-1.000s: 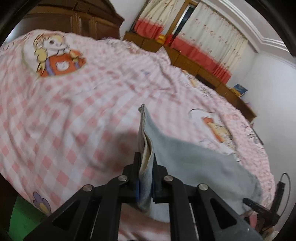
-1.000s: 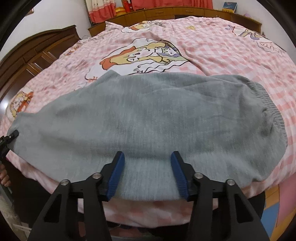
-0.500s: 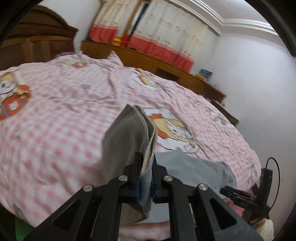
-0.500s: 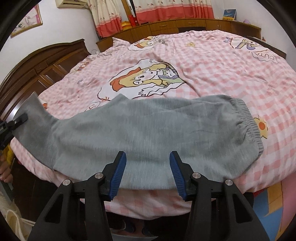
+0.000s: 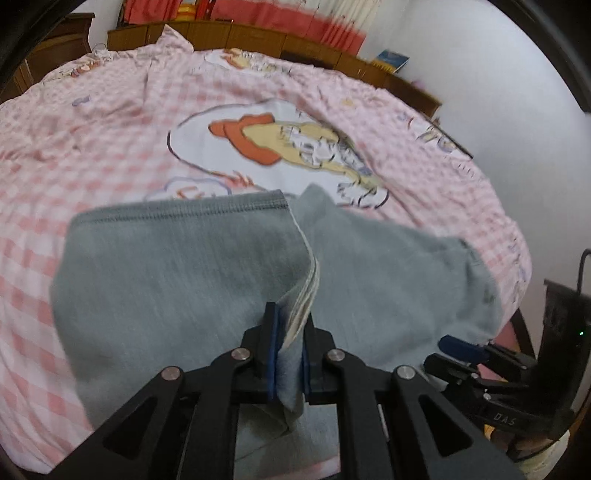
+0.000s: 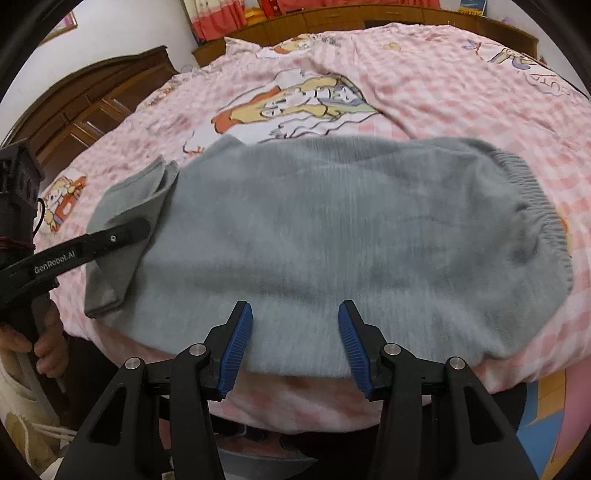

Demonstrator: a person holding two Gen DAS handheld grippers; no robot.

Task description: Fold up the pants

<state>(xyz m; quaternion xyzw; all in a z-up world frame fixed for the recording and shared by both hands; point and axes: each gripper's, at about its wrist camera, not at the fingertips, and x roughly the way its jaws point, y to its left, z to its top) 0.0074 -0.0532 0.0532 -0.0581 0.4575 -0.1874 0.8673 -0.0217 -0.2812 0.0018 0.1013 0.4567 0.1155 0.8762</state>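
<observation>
1. The grey pants [image 6: 332, 236] lay across the near edge of the bed [image 6: 443, 92], waistband [image 6: 535, 206] to the right.
2. A second before, the leg end hung lifted off the bed; now its hem [image 5: 184, 214] had been carried over the pants' middle, so the lengthwise fold was under way.
3. The left gripper [image 5: 288, 354] kept its fingers clamped on that leg end.
4. The right gripper [image 6: 295, 347] hovered at the pants' near edge, fingers wide and empty.

A home bedroom: a bed [image 6: 443, 92] in pink checked cartoon bedding, wooden wardrobe [image 6: 85, 107] beside it, curtains [image 6: 214, 18] behind.
</observation>
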